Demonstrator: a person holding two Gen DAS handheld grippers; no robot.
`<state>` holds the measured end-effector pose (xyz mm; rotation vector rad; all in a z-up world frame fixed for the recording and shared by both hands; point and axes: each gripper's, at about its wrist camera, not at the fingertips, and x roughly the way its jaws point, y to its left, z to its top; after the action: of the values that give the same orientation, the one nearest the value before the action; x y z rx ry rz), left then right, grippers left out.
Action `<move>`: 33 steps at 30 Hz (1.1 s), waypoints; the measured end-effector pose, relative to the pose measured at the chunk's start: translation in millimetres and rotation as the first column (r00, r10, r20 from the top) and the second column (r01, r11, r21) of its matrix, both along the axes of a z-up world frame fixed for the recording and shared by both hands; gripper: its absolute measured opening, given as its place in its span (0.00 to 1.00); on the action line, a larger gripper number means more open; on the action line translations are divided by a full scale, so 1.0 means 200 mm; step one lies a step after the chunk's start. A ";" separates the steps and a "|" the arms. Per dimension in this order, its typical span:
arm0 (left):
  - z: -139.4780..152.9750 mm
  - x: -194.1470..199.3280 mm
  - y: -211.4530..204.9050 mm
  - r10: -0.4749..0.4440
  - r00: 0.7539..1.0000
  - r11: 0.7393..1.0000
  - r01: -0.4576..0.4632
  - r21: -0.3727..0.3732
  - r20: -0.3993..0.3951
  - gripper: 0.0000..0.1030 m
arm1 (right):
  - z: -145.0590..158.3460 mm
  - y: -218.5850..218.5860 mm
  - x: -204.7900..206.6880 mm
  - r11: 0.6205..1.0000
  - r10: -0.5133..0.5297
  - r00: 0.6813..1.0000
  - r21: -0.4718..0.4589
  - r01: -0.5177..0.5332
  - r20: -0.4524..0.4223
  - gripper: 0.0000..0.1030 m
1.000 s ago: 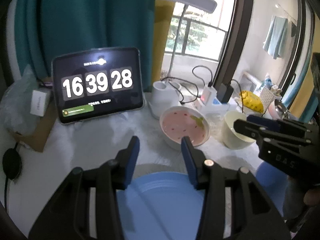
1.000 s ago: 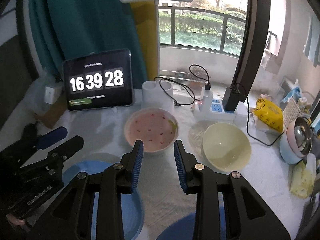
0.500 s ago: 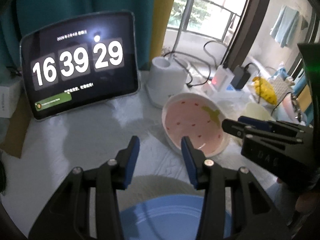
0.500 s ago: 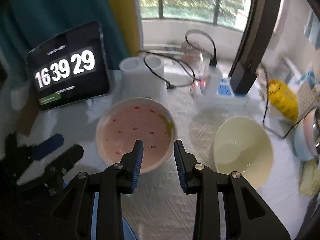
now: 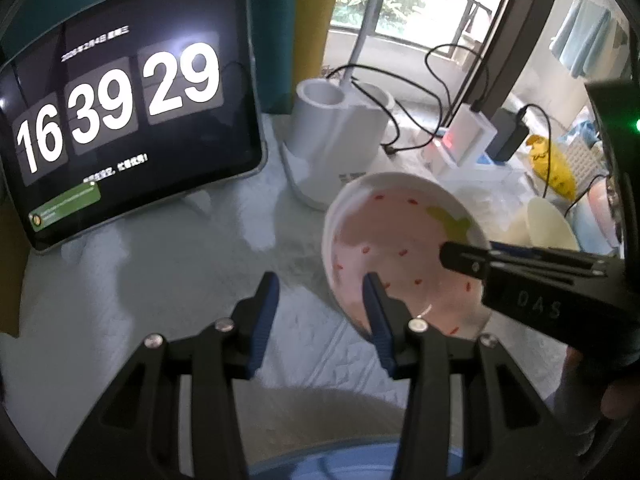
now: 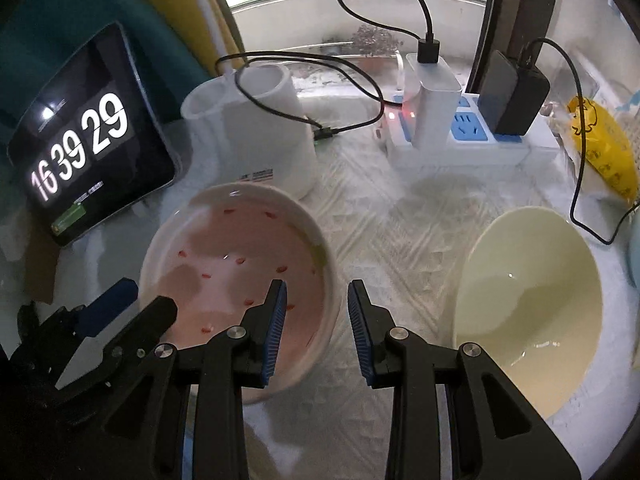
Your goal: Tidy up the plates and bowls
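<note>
Two bowls on the white cloth (image 6: 372,216), plus lots of other stuff close by. Pink bowl (image 6: 240,256) with red specks just in front of a white holder (image 6: 256,132). Pale yellow bowl (image 6: 532,300) off to the right, apart from the pink one. Behind them, a tablet clock (image 5: 120,120) leaning up on the left, a power strip (image 6: 468,136) with chargers and black cables plugged in, and a yellow bag (image 6: 604,152) at the far right. Nothing lying between the pink bowl and either tool.

Seen only from the left wrist: rim of a blue plate (image 5: 352,460) at the very bottom, and a bit of a hand (image 5: 588,380) on the right gripper's handle. Seen well only from the right wrist: the whole inside of the yellow bowl, and the plugs up close. From the left wrist, just an edge of that yellow bowl, behind the other tool.

Left gripper (image 5: 320,312) pointing down at the cloth, parted, holding nothing, its right finger over the pink bowl's left rim. Cannot tell if touching. Right gripper (image 6: 316,312) pointing steeply down, also parted and empty, one finger over the inside of the pink bowl, the other outside its right rim, so the rim sits in the gap. Pads not squeezing it.
</note>
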<state>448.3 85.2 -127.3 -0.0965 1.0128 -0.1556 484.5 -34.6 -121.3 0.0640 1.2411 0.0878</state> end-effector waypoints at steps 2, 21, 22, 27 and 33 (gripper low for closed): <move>-0.02 0.02 -0.01 -0.002 1.000 1.000 0.002 0.013 -0.002 0.43 | -0.02 0.01 0.01 1.000 0.004 1.000 0.004 -0.004 -0.015 0.32; -0.07 0.03 -0.06 -0.030 0.999 1.000 0.030 -0.002 -0.033 0.24 | -0.03 0.06 0.00 0.999 0.052 0.998 -0.019 -0.051 0.041 0.09; -0.07 0.02 -0.05 -0.026 0.999 1.000 0.026 -0.006 -0.031 0.24 | -0.03 0.06 -0.01 0.998 0.054 0.998 -0.018 -0.054 0.043 0.09; -0.04 -0.02 -0.03 -0.014 1.000 1.000 0.013 -0.021 -0.028 0.24 | 0.02 0.07 -0.04 0.998 0.068 0.994 -0.011 -0.068 0.084 0.09; 0.05 -0.09 -0.05 -0.013 1.000 1.000 0.013 -0.014 0.014 0.24 | 0.10 0.05 -0.12 0.998 0.061 0.992 0.000 -0.061 0.115 0.09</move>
<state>429.7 74.3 -117.6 -0.1015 0.9991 -0.1749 459.9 -25.2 -101.5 0.0237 1.1282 0.1450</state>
